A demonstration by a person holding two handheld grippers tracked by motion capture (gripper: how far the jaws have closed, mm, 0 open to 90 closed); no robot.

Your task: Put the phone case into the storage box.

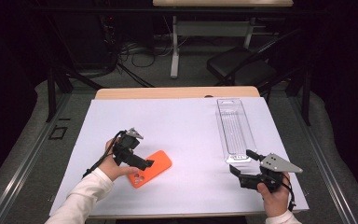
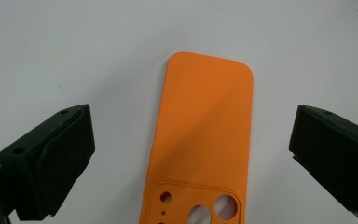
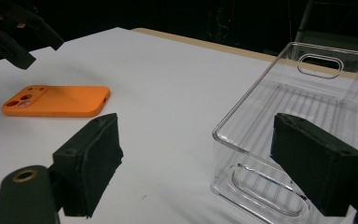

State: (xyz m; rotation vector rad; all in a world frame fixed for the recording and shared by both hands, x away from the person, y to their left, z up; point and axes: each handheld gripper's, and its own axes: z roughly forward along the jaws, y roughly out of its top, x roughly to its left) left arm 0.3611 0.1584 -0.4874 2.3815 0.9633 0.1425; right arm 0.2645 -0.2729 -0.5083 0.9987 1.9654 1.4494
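Orange silicone phone case (image 2: 200,140) lies flat between the wide-open left gripper (image 2: 191,154); next, lower and close. Right gripper (image 3: 209,163), wide, faces the clear plastic tray (image 3: 303,116).

The high view looks down from above, while both close gripper views share the orange phone case (image 1: 150,168).

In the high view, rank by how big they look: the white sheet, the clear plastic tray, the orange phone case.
1. White sheet, by far the largest; it covers most of the table.
2. Clear plastic tray, long and narrow.
3. Orange phone case, smallest, though the left tool covers part of it.
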